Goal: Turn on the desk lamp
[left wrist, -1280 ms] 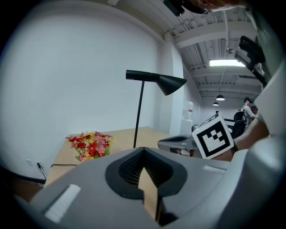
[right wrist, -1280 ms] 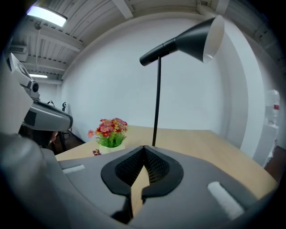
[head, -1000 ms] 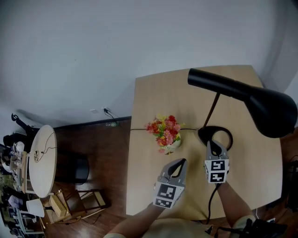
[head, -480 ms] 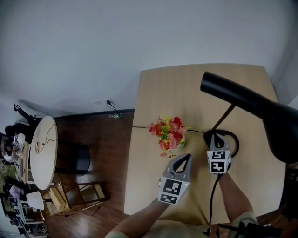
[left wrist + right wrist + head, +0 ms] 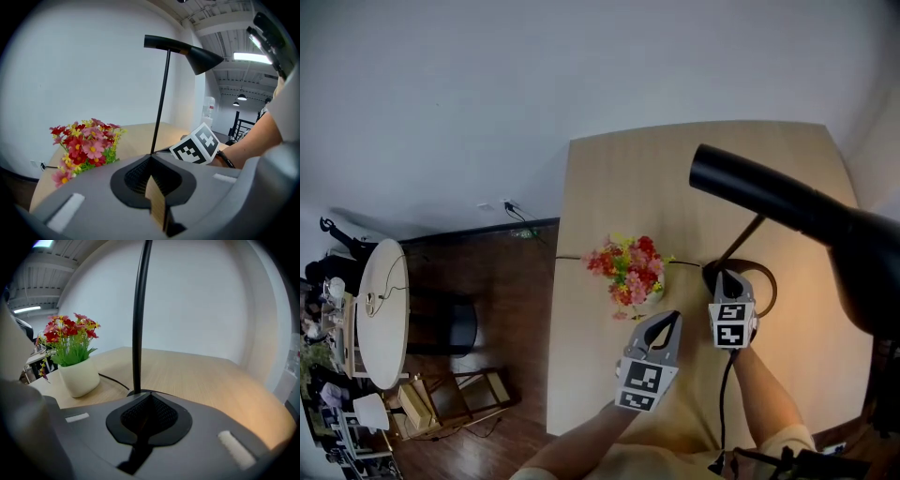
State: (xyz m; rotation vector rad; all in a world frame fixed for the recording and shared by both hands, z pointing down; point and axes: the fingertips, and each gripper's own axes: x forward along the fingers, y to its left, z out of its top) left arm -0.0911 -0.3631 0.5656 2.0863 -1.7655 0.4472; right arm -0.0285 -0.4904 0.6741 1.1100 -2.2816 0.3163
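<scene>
Edging forward, the right gripper (image 5: 727,279), clenched and empty, now noses onto the lamp base (image 5: 761,278), seemingly ready to press a switch. The left gripper (image 5: 671,321), also clenched, waits near that base.

The bench (image 5: 609,187) is viewed from high overhead, looking steeply down. The left gripper view and right gripper view are set low over the bench top, facing along their jaws. Flowers (image 5: 86,143) and lamp (image 5: 201,58) are shared by all three views, the lamp pole nearest in the right.
</scene>
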